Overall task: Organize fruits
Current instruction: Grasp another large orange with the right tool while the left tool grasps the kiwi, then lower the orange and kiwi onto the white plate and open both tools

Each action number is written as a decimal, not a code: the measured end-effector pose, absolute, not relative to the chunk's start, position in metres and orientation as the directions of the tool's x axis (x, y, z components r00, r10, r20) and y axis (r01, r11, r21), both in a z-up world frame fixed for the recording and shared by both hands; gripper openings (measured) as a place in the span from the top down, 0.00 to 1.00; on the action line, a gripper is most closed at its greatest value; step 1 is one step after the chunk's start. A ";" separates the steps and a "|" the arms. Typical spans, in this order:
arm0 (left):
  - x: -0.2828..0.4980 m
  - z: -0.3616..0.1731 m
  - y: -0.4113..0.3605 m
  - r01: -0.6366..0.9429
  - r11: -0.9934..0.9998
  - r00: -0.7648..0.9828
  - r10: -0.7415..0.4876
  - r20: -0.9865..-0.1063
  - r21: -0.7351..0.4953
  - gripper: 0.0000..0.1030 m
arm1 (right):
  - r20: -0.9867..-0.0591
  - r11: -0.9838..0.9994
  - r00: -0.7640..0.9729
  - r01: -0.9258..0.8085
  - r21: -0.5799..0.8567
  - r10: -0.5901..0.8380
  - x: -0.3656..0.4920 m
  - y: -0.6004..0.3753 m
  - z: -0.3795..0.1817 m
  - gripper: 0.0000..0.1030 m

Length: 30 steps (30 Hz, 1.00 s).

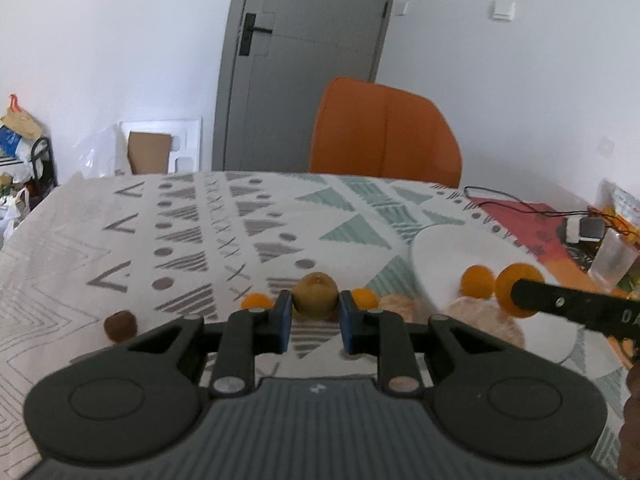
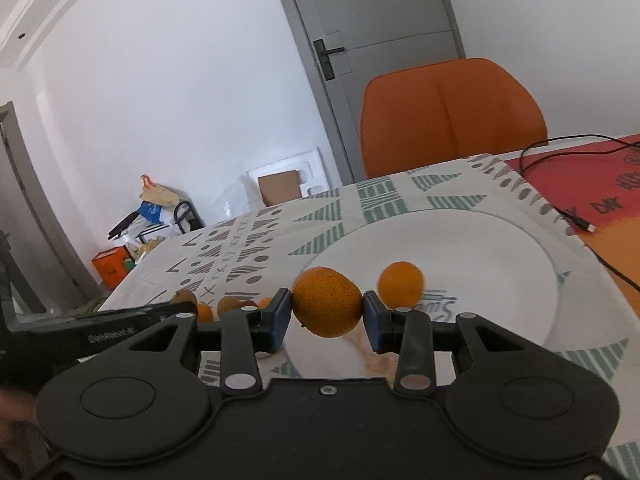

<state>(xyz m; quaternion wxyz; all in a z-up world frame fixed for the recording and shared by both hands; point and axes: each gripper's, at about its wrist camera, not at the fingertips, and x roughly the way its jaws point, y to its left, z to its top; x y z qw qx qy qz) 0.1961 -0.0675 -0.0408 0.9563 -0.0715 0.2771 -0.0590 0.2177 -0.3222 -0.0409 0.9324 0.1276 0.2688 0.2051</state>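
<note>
The right gripper point(image 2: 327, 309) has its jaws clamped across the widest part of an orange point(image 2: 327, 307), held above the near rim of the white plate point(image 2: 500, 240), where a second orange point(image 2: 401, 283) already sits. The fruit looks light and firm, with a pebbled rind that should give the pads good purchase; being round, it would likely roll once freed, so a low release well inside the rim seems wise. The left gripper point(image 1: 315, 312) has its jaws apart on either side of a kiwi point(image 1: 315, 293) resting on the bench point(image 1: 120, 240). The kiwi is probably softer and bruises easily; a gentle squeeze across its middle looks like the safest hold.
</note>
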 end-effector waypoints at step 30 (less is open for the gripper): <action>0.215 -0.030 -0.148 0.242 0.958 0.822 -0.288 -0.491 -0.157 0.78 | -0.470 0.905 0.808 -0.172 0.390 0.356 0.212 -0.388 -0.059 0.61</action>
